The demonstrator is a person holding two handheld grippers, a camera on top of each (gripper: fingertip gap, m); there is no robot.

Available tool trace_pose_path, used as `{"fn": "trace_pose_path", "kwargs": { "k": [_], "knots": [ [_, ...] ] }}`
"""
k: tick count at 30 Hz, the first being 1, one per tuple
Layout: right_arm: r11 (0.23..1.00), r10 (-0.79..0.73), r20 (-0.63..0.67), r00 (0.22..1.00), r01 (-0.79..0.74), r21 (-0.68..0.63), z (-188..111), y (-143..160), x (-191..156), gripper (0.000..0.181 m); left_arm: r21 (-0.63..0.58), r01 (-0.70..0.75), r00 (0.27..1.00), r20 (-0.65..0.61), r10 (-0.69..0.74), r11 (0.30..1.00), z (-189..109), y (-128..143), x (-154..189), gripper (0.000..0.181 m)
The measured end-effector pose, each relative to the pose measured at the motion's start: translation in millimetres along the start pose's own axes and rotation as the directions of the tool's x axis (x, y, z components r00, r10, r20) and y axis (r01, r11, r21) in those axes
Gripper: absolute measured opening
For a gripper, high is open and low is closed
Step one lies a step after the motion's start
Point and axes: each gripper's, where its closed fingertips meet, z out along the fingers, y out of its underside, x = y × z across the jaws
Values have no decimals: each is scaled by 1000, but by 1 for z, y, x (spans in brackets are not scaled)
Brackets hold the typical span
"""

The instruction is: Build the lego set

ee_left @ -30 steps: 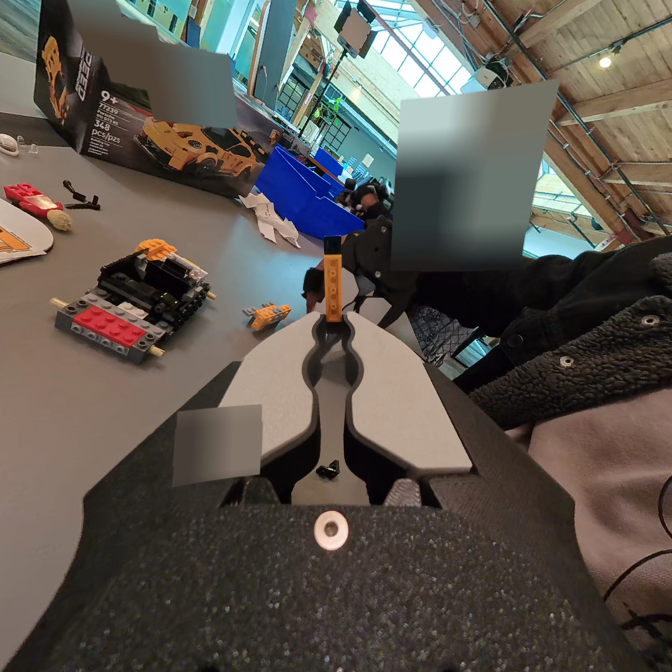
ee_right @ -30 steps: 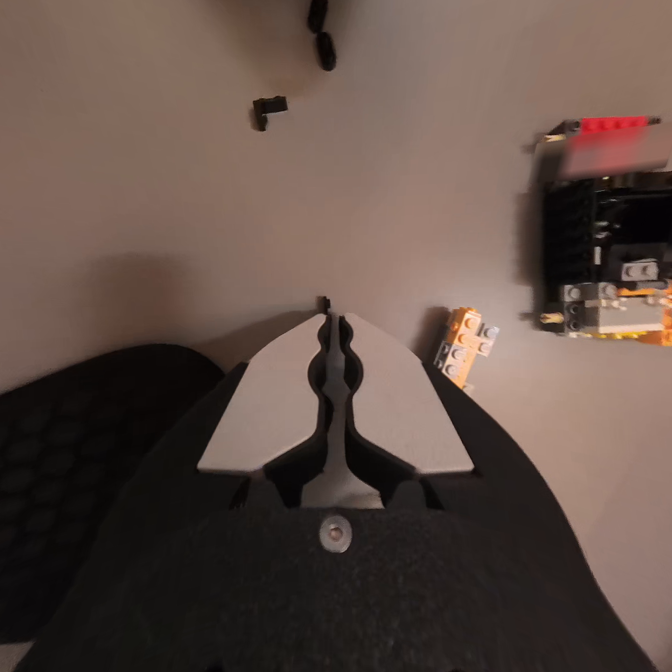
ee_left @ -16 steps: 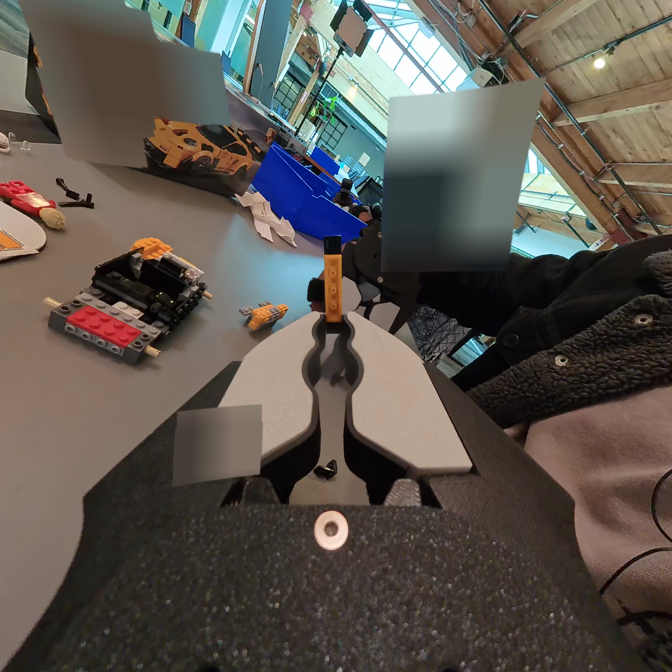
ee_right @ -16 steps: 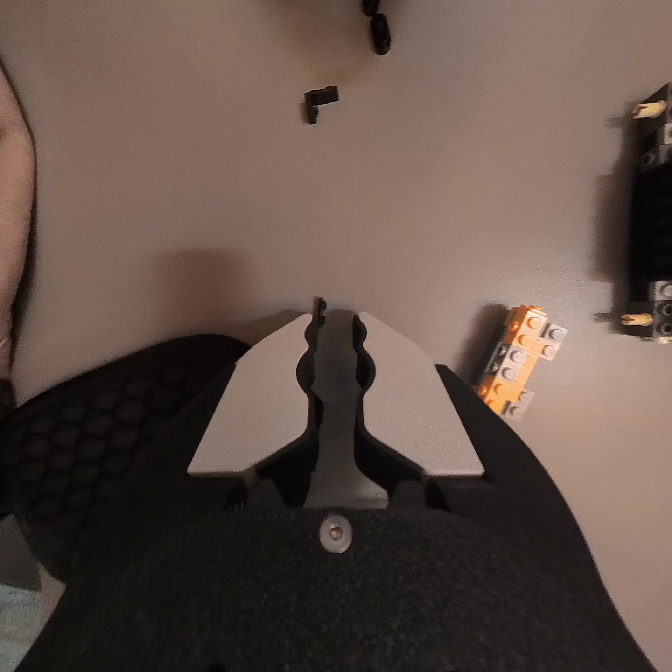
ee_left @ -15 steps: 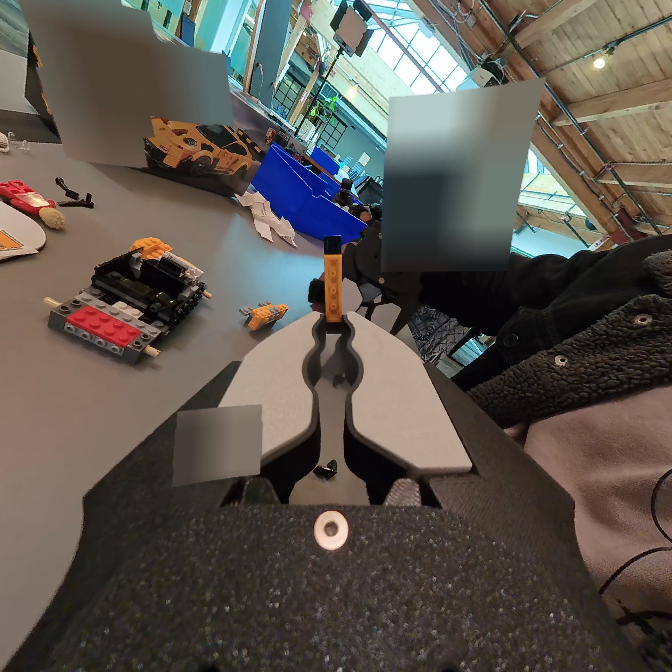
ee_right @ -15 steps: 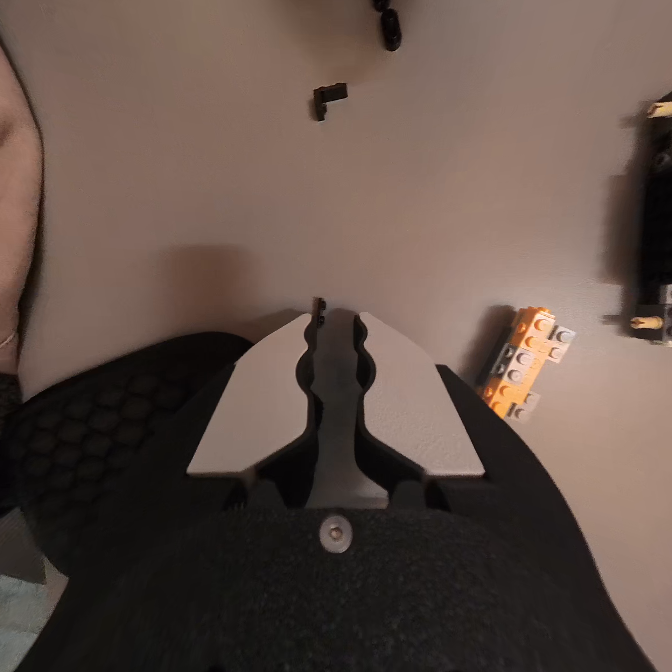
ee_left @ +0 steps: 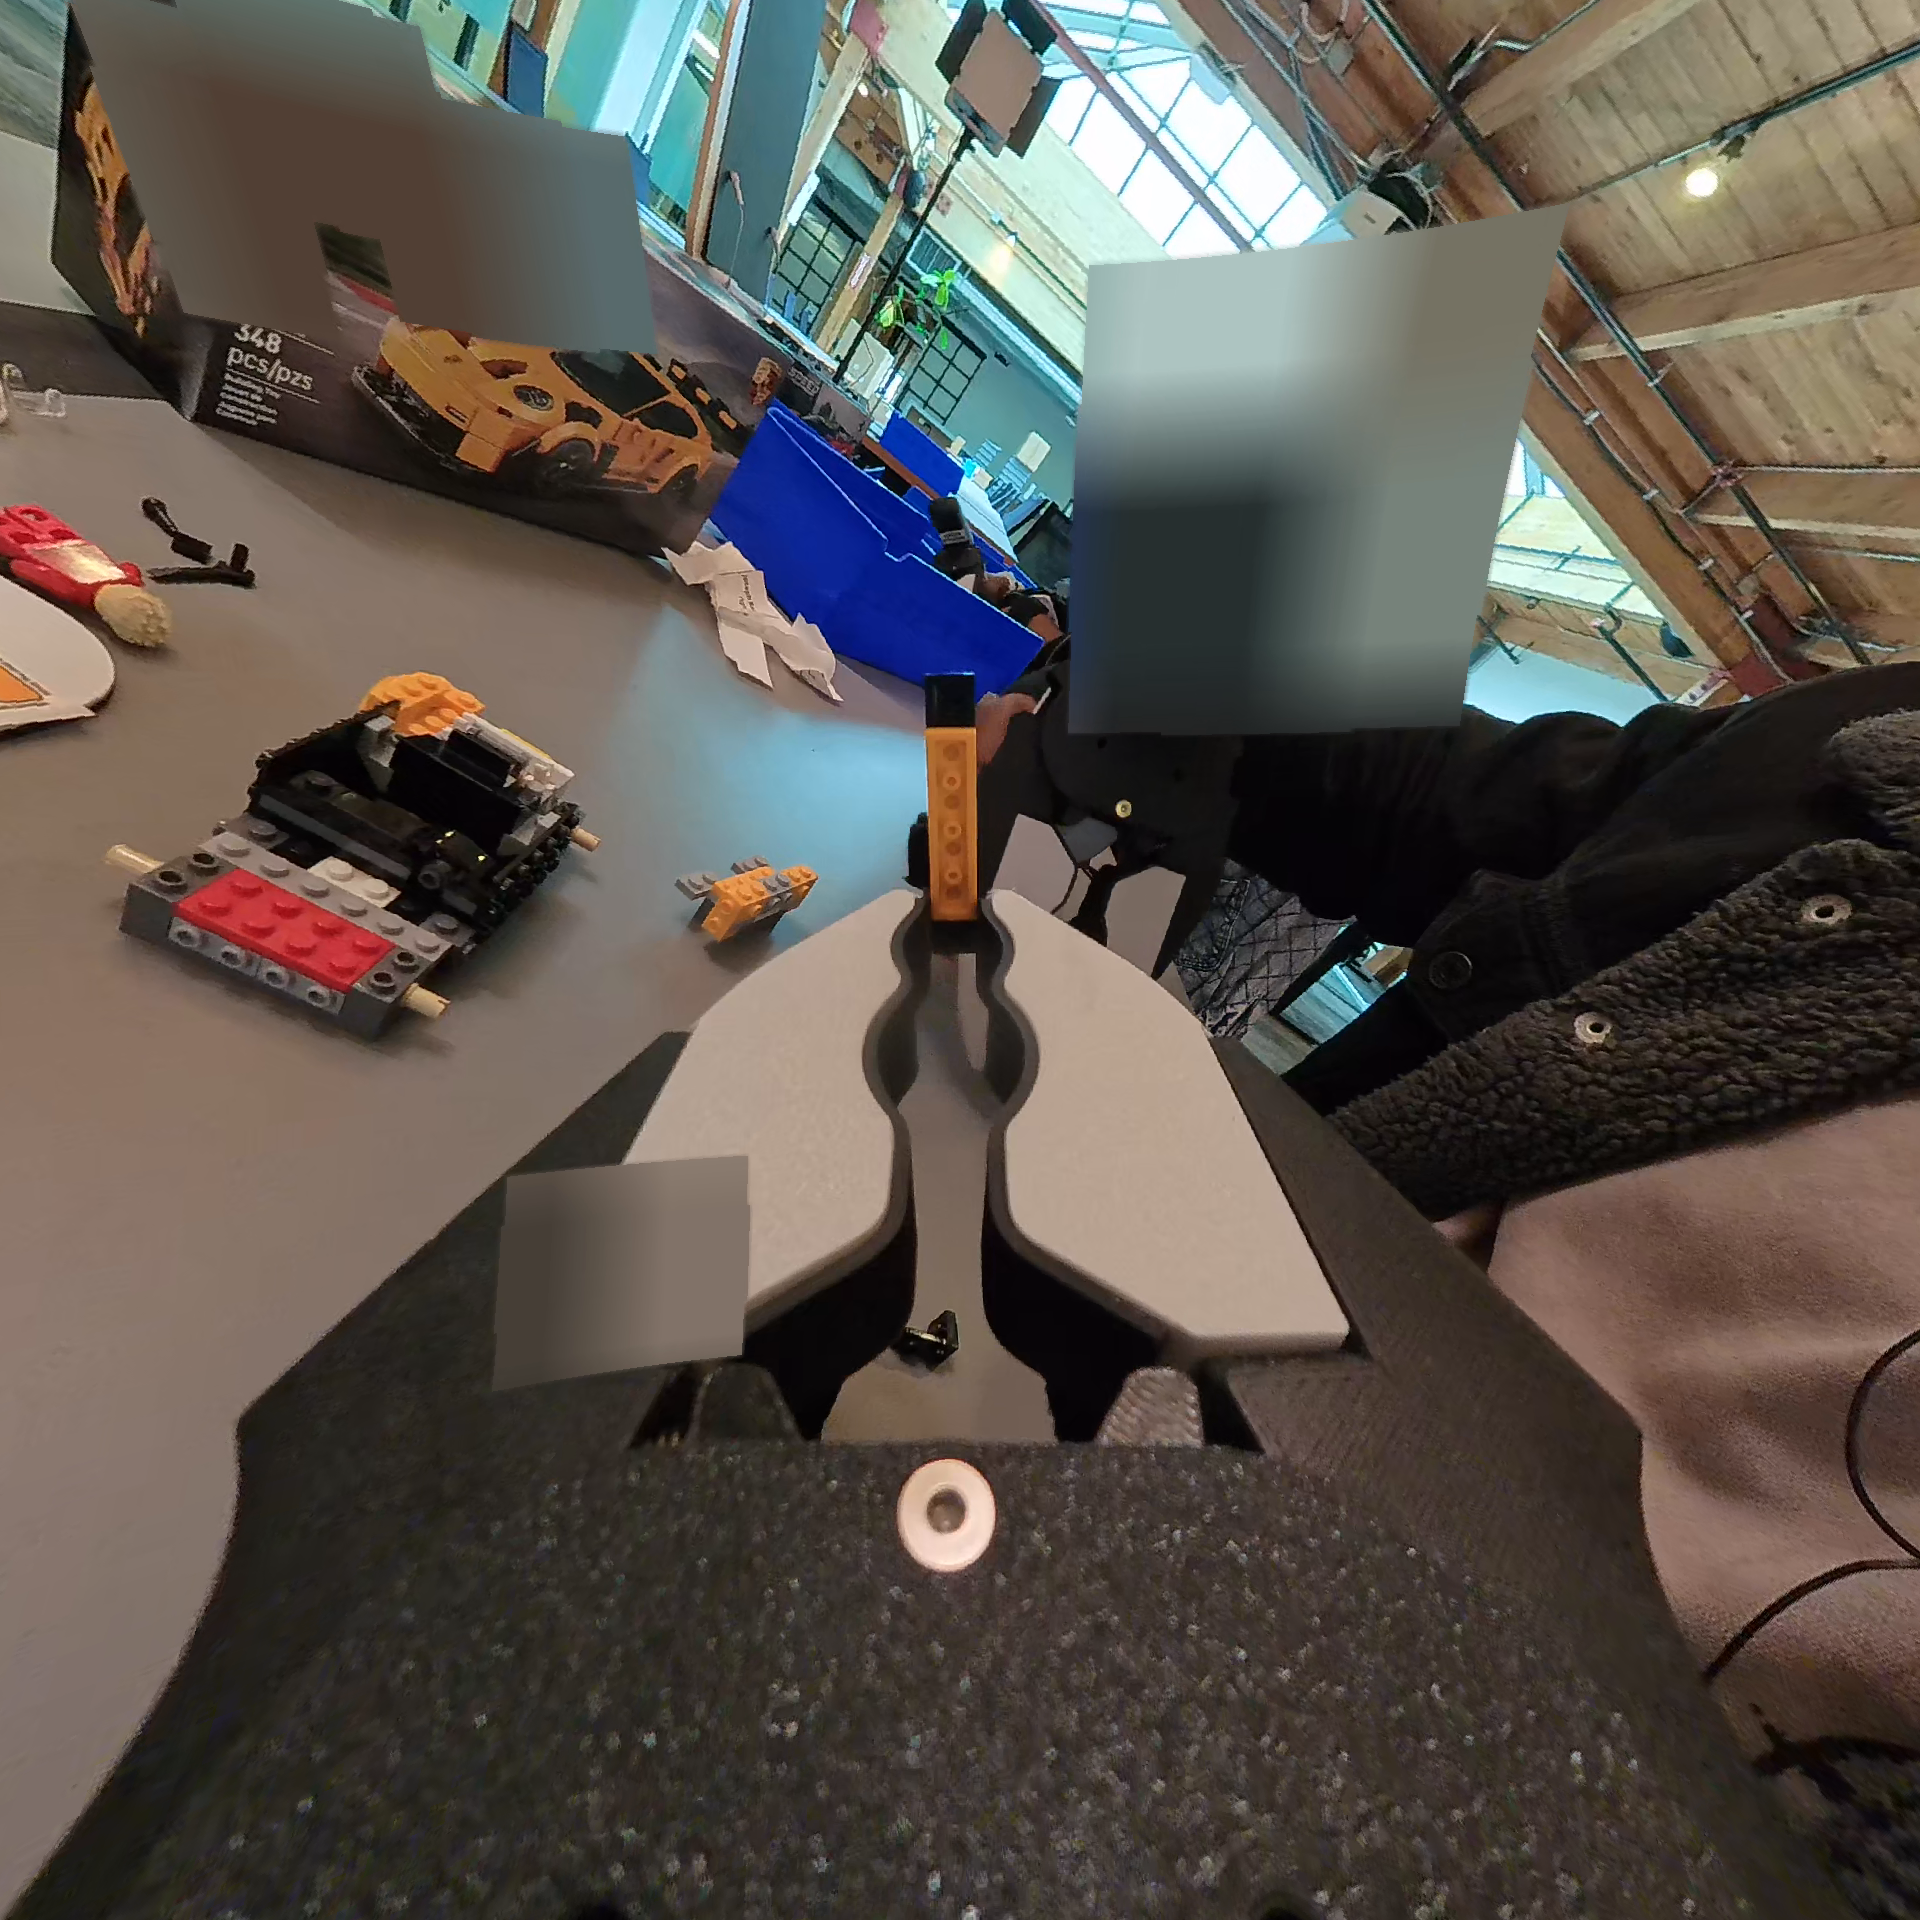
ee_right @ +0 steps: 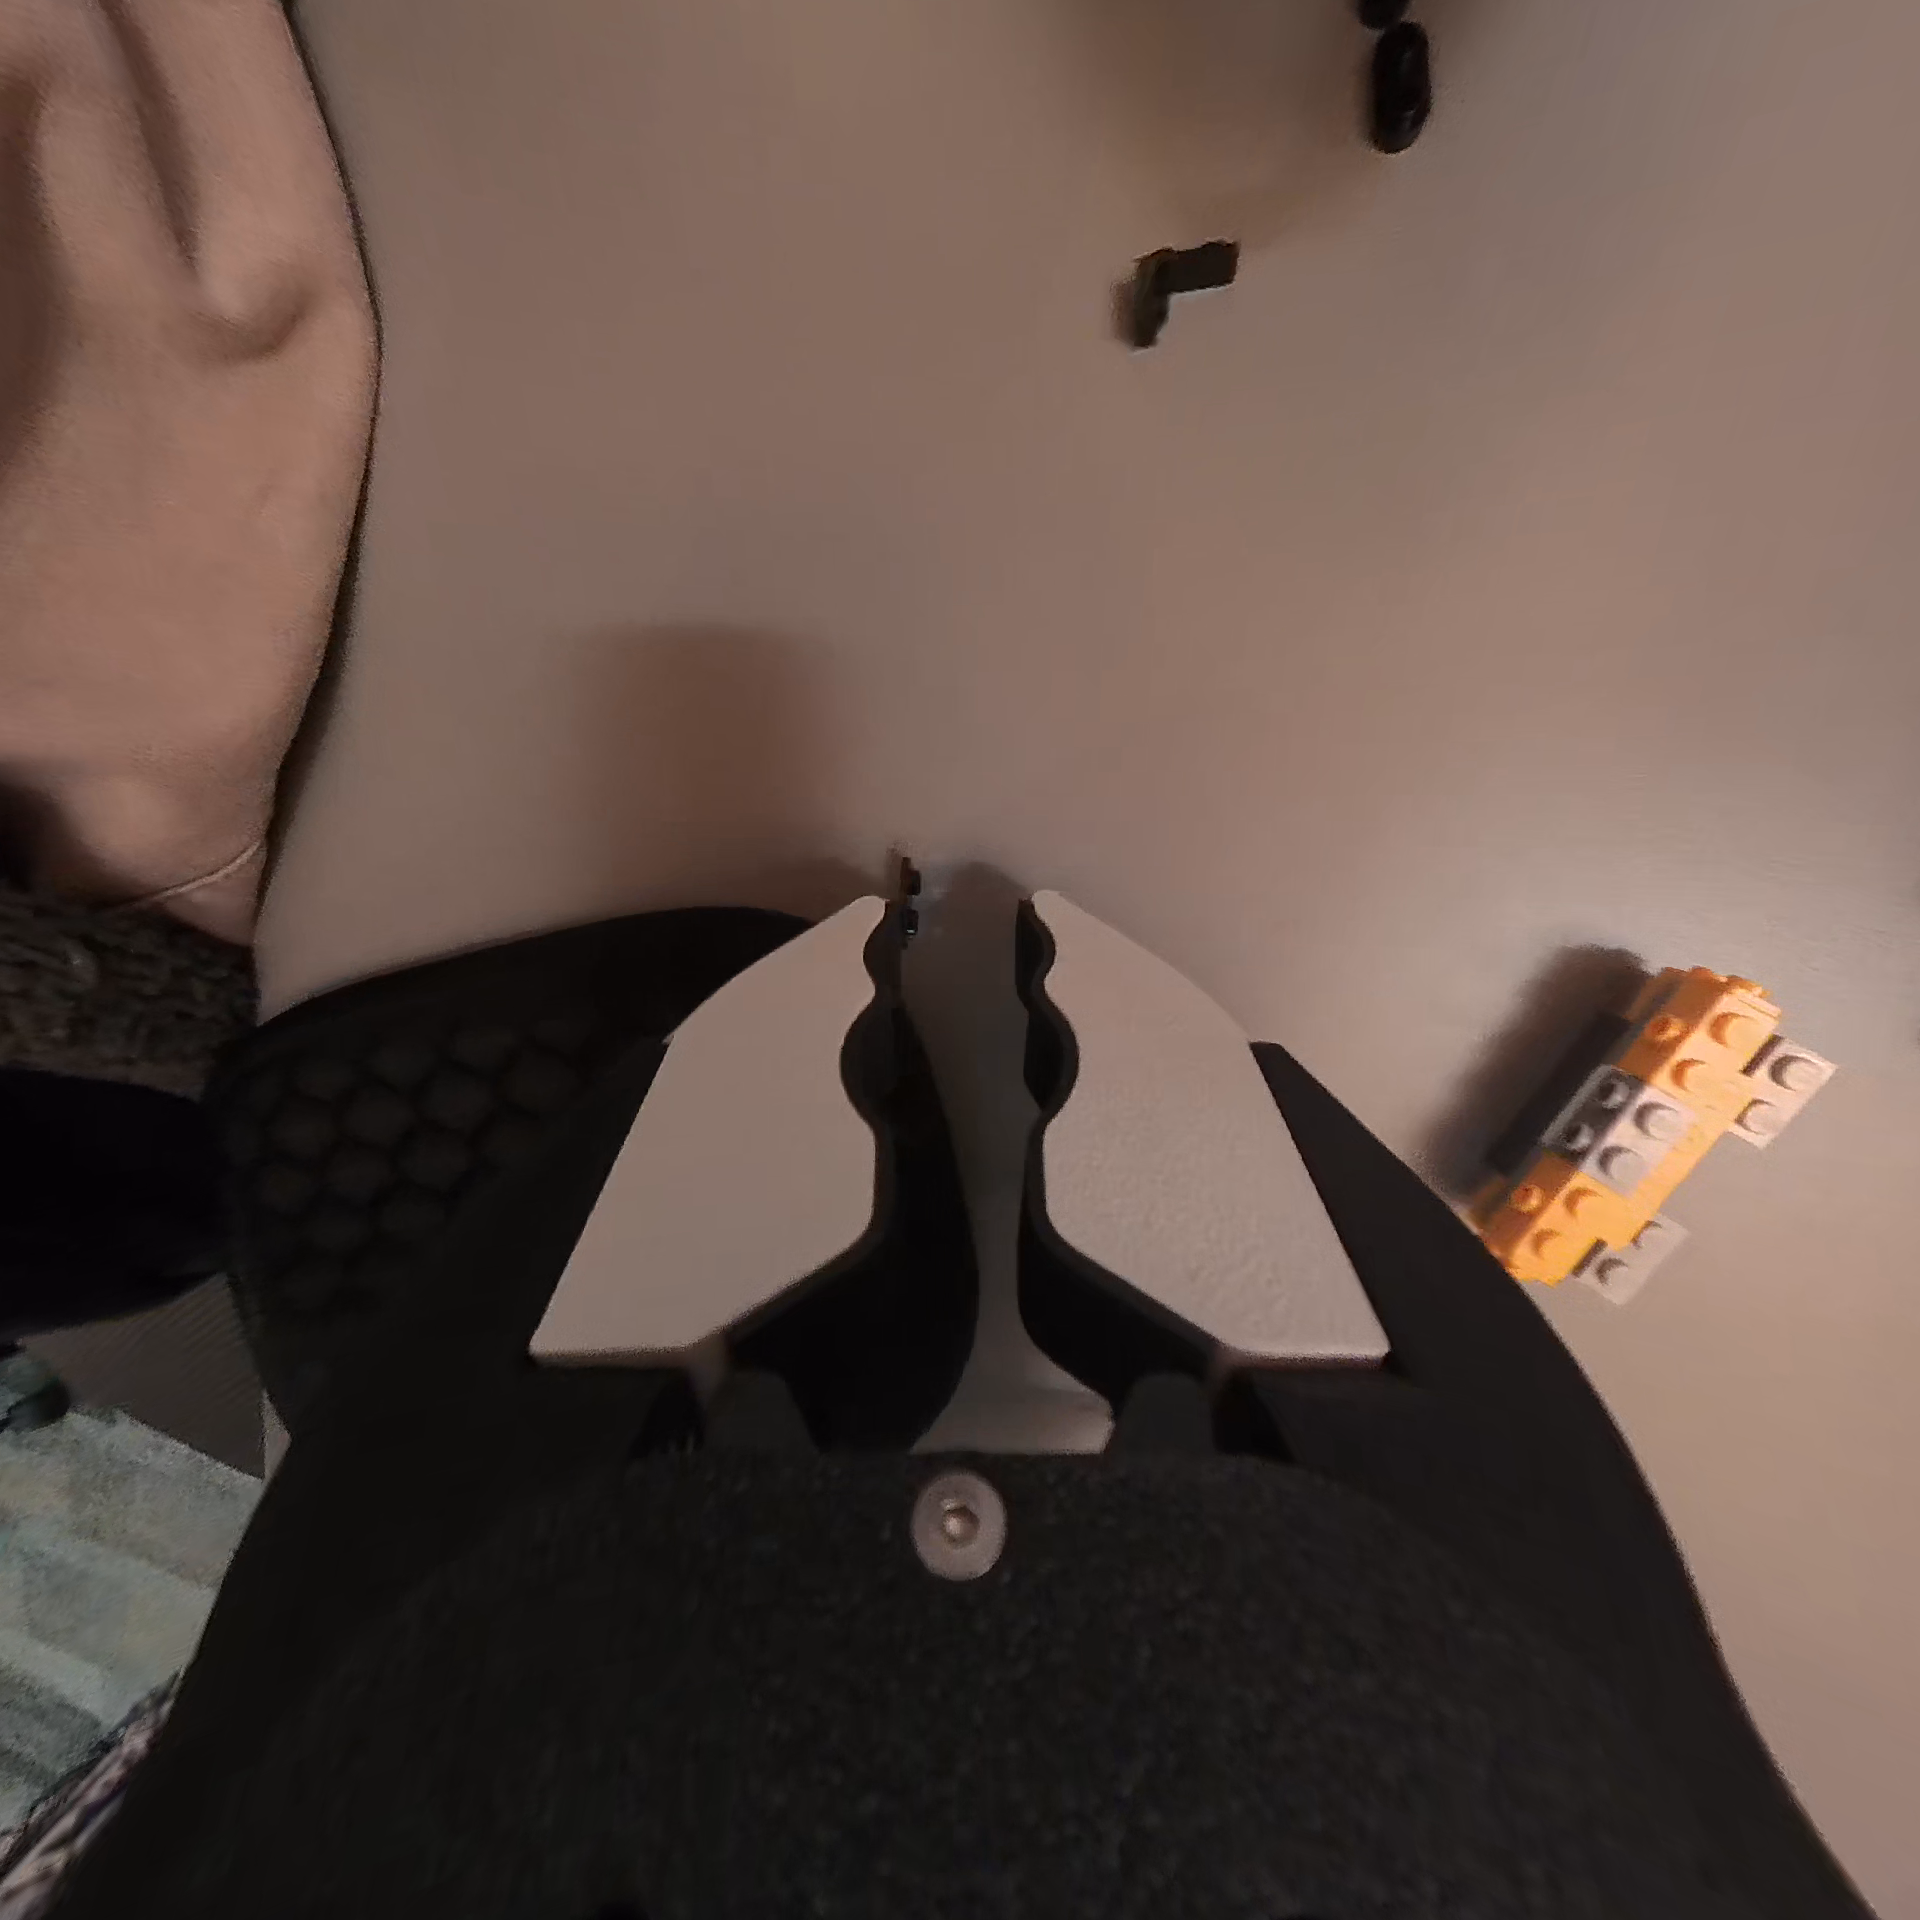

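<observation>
My left gripper [ee_left: 953, 904] is shut on an orange long brick [ee_left: 953, 821] with a black piece on its top end, held upright over the table's edge. A part-built car chassis [ee_left: 353, 862], black and grey with a red plate, lies on the grey table to the left. A small orange and grey sub-assembly [ee_left: 753, 894] lies beside it; it also shows in the right wrist view [ee_right: 1652, 1132]. My right gripper [ee_right: 961, 904] is open, pointing down at the table [ee_right: 1351, 623]. A tiny black piece [ee_right: 906, 899] sits against its left fingertip.
A black L-shaped piece [ee_right: 1179, 286] and black round pieces [ee_right: 1397, 62] lie farther off. A hand [ee_right: 156, 416] is at the left. The set's box [ee_left: 499, 416], blue bins [ee_left: 862, 561], crumpled paper [ee_left: 764, 623] and a person in a dark jacket [ee_left: 1558, 831] surround the table.
My right gripper has opened and moved left: the chassis has left its view and a hand has come in. My left gripper has barely moved with the orange brick.
</observation>
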Motion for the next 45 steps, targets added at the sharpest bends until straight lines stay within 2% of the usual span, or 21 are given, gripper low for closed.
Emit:
{"fn": "trace_pose_path", "kwargs": {
  "k": [4, 9, 21, 24, 27, 30, 34, 37, 41, 45],
  "knots": [
    [1000, -7, 6, 1000, 7, -20, 4, 2, -3, 21, -2, 0, 1000, 0, 0, 1000, 0, 0, 0, 8],
    [996, 40, -53, 998, -35, 77, -6, -11, 7, 20, -3, 1, 1000, -1, -1, 1000, 0, 1, 0, 8],
    [986, -103, -8, 995, 101, -135, 14, 7, -11, 17, -10, 1, 1000, -4, -1, 1000, 1, 2, 1, 8],
    [978, -131, -26, 991, 125, -165, 16, 8, -13, 7, -10, 1, 1000, -4, -1, 1000, 1, 2, 1, 8],
    [976, -152, -64, 986, 139, -170, 16, 7, -12, 5, -10, 1, 1000, -4, -1, 1000, 1, 2, 1, 8],
    [988, -136, -156, 978, 122, -95, 11, -1, -2, 4, -12, 0, 1000, -3, 0, 1000, 2, 2, 1, 7],
    [995, -30, -424, 905, 66, 70, -3, -16, 39, 4, -13, -1, 1000, -2, 1, 1000, 2, 2, 1, 8],
    [992, 109, -621, 777, -43, 120, -14, -6, 77, 4, -15, -2, 1000, 1, 2, 1000, 2, 3, 0, 7],
    [961, 262, -707, 656, -115, 250, -37, -2, 97, 4, -15, -3, 1000, 5, 3, 1000, 2, 3, 0, 7],
    [958, 283, -769, 573, -133, 253, -53, 7, 106, 4, -17, -3, 1000, 2, 3, 1000, 2, 3, 0, 8]
  ]
}}
